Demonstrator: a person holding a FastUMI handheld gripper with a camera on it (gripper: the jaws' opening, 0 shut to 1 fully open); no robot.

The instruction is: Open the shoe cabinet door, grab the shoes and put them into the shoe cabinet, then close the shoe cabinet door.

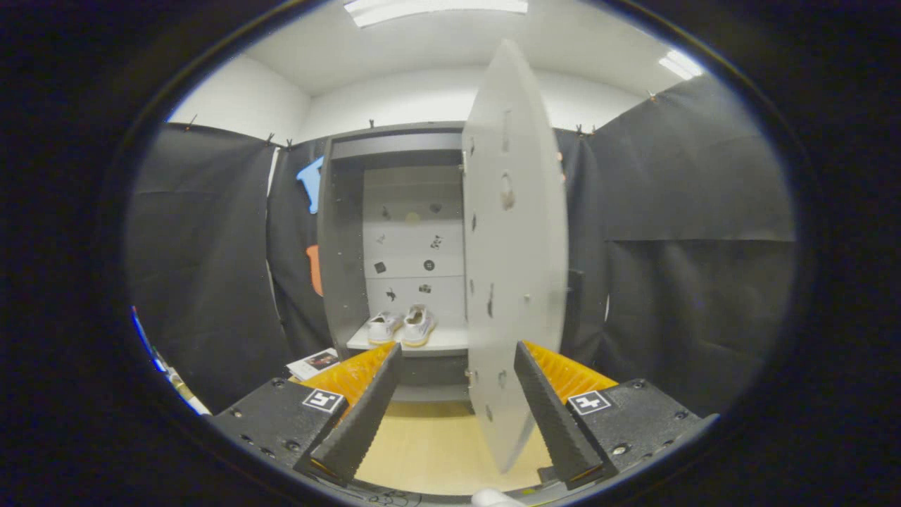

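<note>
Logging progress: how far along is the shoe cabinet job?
Done: the pale grey cabinet door stands open and the pair of white shoes sits on the cabinet's shelf. In hand: the open gripper has the door edge between its fingers, not pressed. Left: closing it.

Black ribbed fingers [362, 415], orange backing, square markers, screwed black mounts.

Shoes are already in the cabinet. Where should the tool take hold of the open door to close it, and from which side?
Grip the door at its free front edge, which sits edge-on between the open tool fingers. Come straight from the front, one finger on each face: the panel is thin and flat. The shoes rest on the shelf.
</note>
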